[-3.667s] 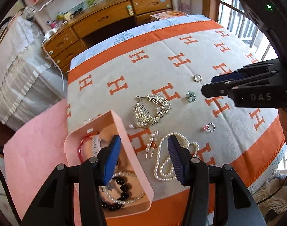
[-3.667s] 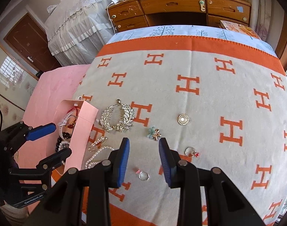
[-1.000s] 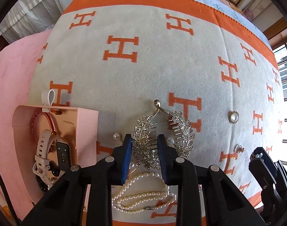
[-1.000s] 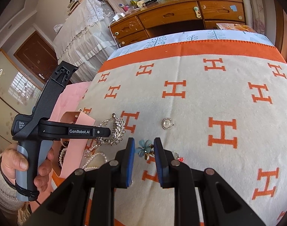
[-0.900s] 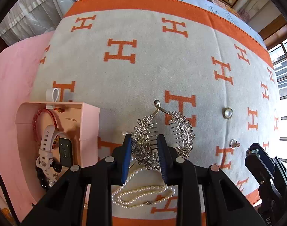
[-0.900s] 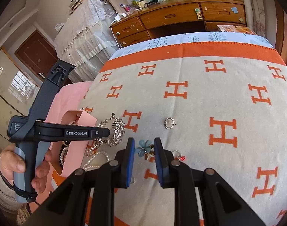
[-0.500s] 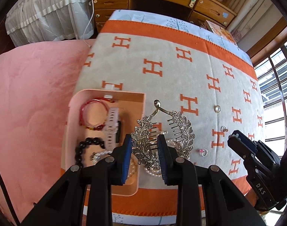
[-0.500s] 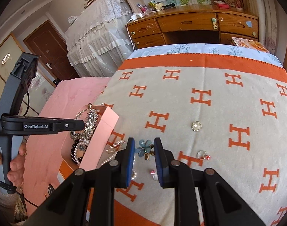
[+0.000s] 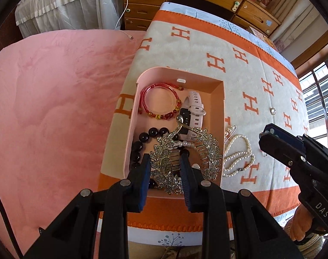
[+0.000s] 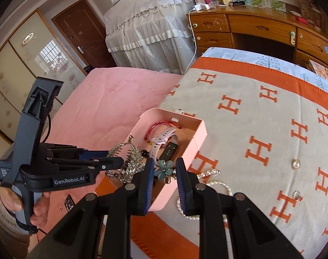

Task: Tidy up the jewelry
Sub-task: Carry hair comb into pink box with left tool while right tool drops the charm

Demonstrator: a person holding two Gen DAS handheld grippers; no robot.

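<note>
My left gripper (image 9: 165, 161) is shut on a silver leaf-shaped hair comb (image 9: 185, 151) and holds it over the near end of the open pink box (image 9: 217, 84). The box holds a red bracelet (image 9: 159, 101), a white watch (image 9: 193, 110) and black beads (image 9: 142, 139). My right gripper (image 10: 164, 171) is shut on a blue flower brooch (image 10: 165, 168) and holds it above the box's near corner (image 10: 198, 133). The left gripper (image 10: 112, 161) with the comb (image 10: 131, 157) also shows in the right wrist view. A pearl necklace (image 9: 239, 155) lies right of the box.
The box sits at the left end of a beige blanket with orange H marks (image 9: 250, 82), beside a pink bed cover (image 9: 56, 108). A round pearl brooch (image 10: 295, 164) and a small ring (image 10: 297, 195) lie on the blanket. A wooden dresser (image 10: 261, 30) stands behind.
Both grippers have moved left with their pieces. The comb went from above the blanket to over the box; the brooch now hangs at the box's near corner.
</note>
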